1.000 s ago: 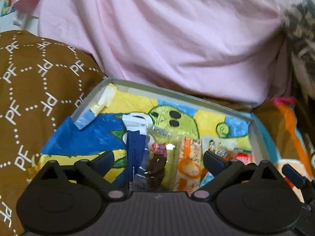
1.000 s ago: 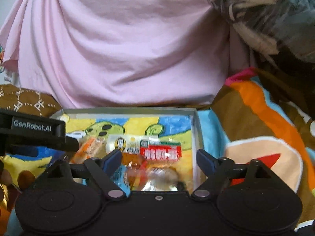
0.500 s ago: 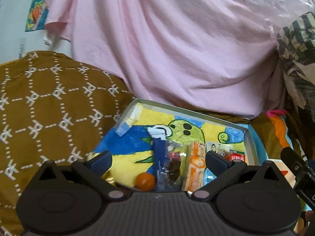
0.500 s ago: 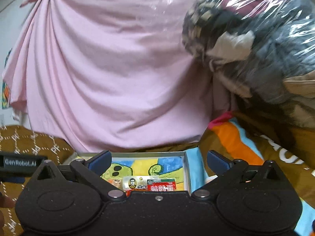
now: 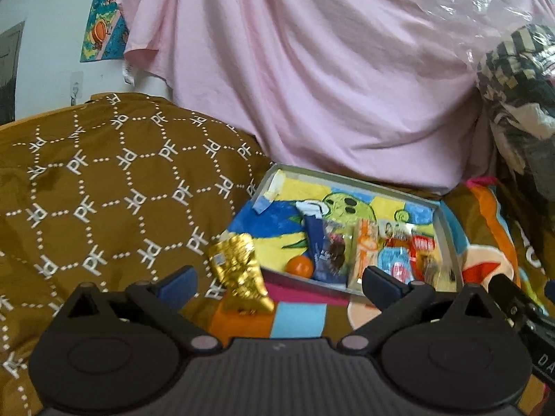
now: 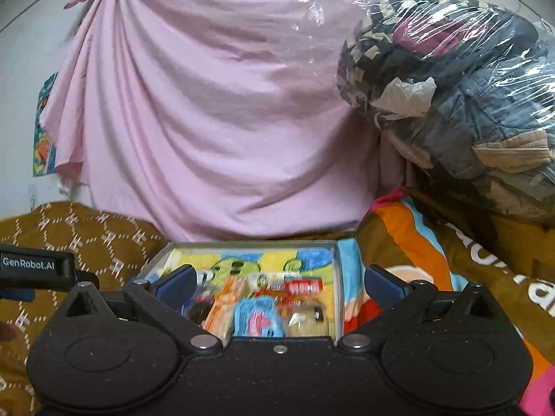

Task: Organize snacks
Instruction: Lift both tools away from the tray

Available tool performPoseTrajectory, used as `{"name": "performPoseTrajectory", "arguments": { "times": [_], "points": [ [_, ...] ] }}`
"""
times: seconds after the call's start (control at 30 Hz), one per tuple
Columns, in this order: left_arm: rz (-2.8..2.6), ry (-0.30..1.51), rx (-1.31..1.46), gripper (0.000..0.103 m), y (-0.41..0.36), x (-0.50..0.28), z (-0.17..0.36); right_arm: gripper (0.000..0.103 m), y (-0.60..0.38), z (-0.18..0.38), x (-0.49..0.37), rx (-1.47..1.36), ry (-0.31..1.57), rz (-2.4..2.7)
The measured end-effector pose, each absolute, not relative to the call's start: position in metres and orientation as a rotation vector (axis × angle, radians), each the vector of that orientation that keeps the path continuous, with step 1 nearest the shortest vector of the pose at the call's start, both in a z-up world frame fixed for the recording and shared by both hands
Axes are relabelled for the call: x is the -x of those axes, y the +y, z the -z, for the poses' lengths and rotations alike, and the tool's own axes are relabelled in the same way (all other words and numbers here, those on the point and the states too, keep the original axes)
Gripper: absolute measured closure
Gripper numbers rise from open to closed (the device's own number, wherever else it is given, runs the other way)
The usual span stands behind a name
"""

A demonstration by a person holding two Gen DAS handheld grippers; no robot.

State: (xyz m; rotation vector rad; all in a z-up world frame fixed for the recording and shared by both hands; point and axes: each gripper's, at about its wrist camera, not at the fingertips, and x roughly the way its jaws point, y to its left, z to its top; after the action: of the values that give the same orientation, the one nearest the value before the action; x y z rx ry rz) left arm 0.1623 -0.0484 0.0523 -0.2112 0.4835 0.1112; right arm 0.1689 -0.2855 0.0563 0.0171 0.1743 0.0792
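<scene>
Setting: pink sheet (image 6: 215, 131) hung as backdrop; brown patterned cover (image 5: 104, 201) left, striped colourful blanket (image 5: 298, 319) beneath.

Left gripper (image 5: 277, 282): jaws wide apart, nothing between the pads. Gold foil packet (image 5: 239, 274) lies just ahead on the blanket, outside the tray's near left corner.

Right gripper (image 6: 279, 279): jaws spread fully, nothing held; having just opened.

Tray (image 5: 350, 177), shallow, cartoon-printed floor: snack packets (image 5: 367, 249) crowded at its near right end, labels blurred; orange ball (image 5: 300, 266) at near edge. Near wall partly hidden by gripper bodies.

Plastic-wrapped clothing bundle (image 6: 451, 79), right, cut off by frame.
</scene>
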Motion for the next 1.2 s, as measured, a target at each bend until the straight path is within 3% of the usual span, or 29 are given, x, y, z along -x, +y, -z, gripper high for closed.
{"name": "performPoseTrajectory", "arguments": {
  "times": [0.53,1.2],
  "points": [
    [-0.175,0.528,0.2,0.0,-0.018,-0.092,-0.019,0.001,-0.259,-0.03,-0.097,0.018,0.285,-0.154],
    [-0.19,0.599,0.188,0.0,0.006,-0.063,0.014,0.001,-0.24,0.0,-0.056,-0.019,0.371,-0.181]
  ]
}}
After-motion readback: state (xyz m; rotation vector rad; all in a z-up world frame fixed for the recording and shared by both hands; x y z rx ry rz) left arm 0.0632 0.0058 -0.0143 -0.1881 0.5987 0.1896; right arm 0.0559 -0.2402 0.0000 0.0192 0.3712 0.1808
